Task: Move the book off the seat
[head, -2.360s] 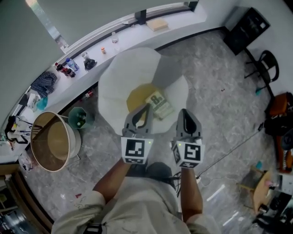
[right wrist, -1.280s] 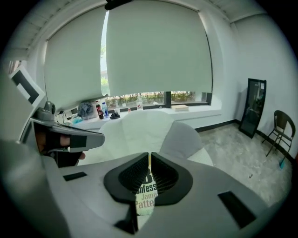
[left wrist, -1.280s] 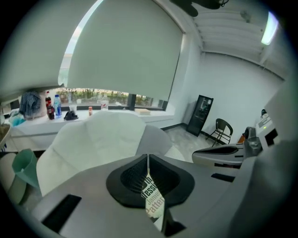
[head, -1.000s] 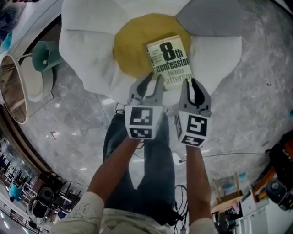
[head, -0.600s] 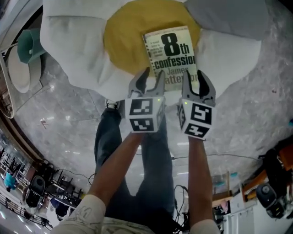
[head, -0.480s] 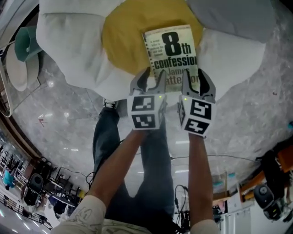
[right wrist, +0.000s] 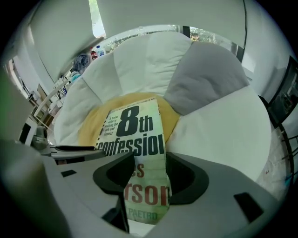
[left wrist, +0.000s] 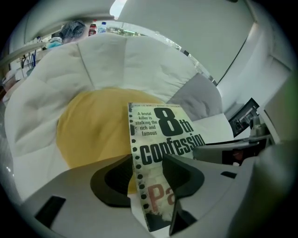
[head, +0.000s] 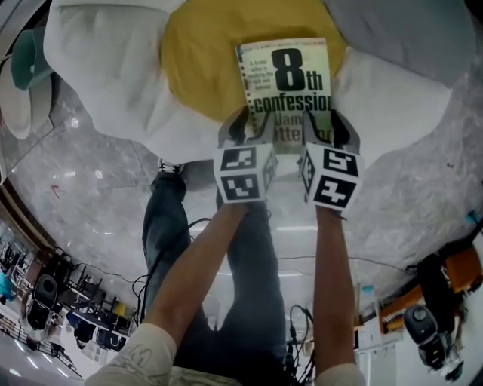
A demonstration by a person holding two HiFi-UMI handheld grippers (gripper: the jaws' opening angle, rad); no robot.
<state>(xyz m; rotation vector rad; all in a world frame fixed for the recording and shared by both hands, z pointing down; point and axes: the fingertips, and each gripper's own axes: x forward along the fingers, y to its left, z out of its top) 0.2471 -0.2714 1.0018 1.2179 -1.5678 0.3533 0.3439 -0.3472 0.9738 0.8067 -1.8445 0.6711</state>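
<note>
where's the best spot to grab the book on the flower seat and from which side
Probably its near end, from the person's side and above: the book lies flat, face up on the soft yellow centre, long edges exposed. The left tongs and right tongs have just been opening; each has one long edge between its jaws, not yet pressed.

- Beneath you, the glossy grey marbled floor (head: 83, 188) mirrors the ceiling lights.
- A thin cable (head: 362, 259) trails across it.
- Ahead of you, a curved ledge (left wrist: 123, 31) with bottles (left wrist: 98, 28) runs below a pale wall (right wrist: 163, 14).
</note>
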